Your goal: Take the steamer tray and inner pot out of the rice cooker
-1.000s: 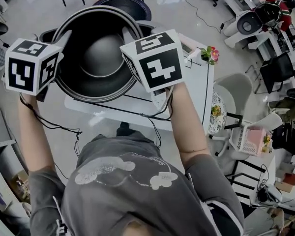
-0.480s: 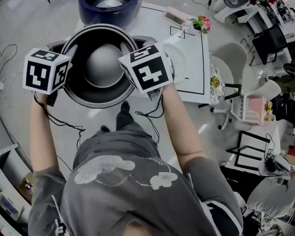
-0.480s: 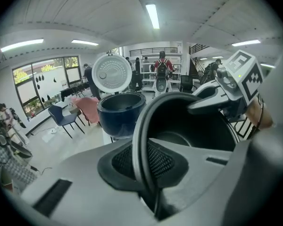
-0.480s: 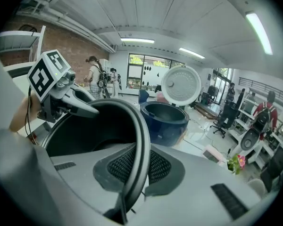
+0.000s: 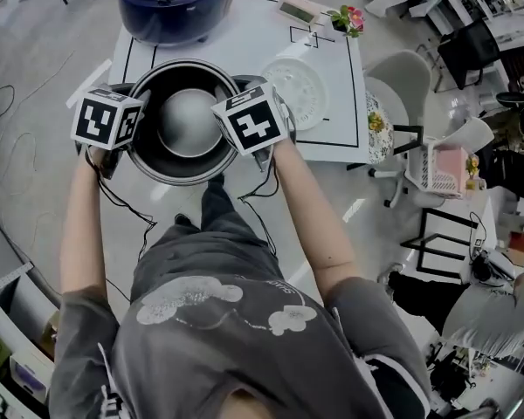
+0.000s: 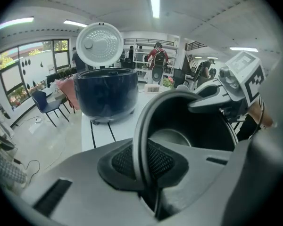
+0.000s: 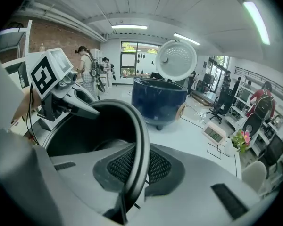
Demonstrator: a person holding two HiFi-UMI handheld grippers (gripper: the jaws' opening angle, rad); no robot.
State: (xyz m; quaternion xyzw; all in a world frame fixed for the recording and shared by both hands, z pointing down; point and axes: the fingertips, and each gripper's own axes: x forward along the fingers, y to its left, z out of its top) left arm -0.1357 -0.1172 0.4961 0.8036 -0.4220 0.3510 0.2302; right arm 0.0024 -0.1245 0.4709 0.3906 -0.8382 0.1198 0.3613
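Note:
The dark inner pot (image 5: 185, 122) hangs over the near edge of the white table (image 5: 335, 126), held by its rim from both sides. My left gripper (image 5: 122, 138) is shut on the pot's left rim, which runs between its mesh pads (image 6: 125, 161). The right gripper (image 5: 250, 129) is shut on the right rim, and its pads (image 7: 158, 166) press on that edge in the right gripper view. At the table's far end stands the dark blue rice cooker (image 5: 175, 3) with its lid (image 6: 100, 44) raised. To the pot's right the white steamer tray (image 5: 297, 81) lies on the table.
A small display device (image 5: 297, 9) and a pot of flowers (image 5: 349, 20) sit at the table's far right corner. Grey chairs (image 5: 410, 85) and a pink basket (image 5: 445, 168) stand right of the table. Cables hang from both grippers. People stand in the background.
Both grippers have gone down with the inner pot between them. The pot now sits lower and nearer the table top, with the rice cooker and steamer tray fully in view.

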